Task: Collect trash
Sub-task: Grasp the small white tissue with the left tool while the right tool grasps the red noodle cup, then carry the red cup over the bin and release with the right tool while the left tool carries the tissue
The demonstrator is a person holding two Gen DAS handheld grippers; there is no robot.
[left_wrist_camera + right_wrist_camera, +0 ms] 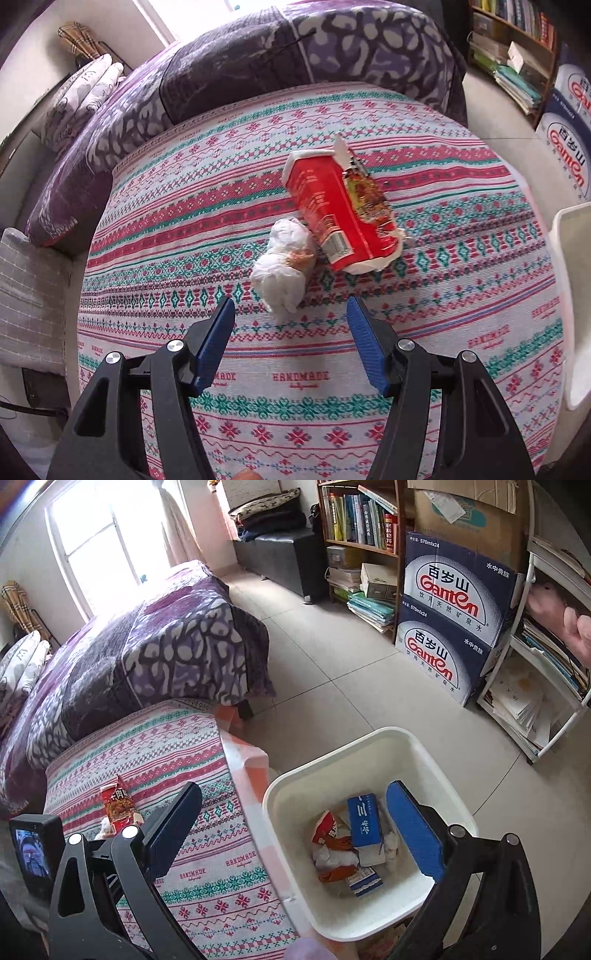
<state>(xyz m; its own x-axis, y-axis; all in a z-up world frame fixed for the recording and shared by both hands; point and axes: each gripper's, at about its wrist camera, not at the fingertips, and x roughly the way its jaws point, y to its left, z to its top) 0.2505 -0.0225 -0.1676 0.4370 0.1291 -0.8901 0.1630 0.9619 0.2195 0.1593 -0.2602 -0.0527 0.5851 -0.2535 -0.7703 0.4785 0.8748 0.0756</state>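
A red snack wrapper [340,206] lies on the patterned tablecloth [221,221], with a crumpled white tissue [282,266] touching its near left side. My left gripper [290,308] is open and empty, just short of the tissue. My right gripper [295,797] is open and empty above the white bin [295,897], which holds several wrappers and a blue box [364,819]. The red wrapper also shows in the right wrist view [118,805] on the table.
A bed with a purple blanket [258,66] borders the table's far side. The bin's rim [569,258] stands at the table's right edge. Stacked water cartons [454,613], bookshelves [358,520] and a white rack [546,664] line the tiled floor.
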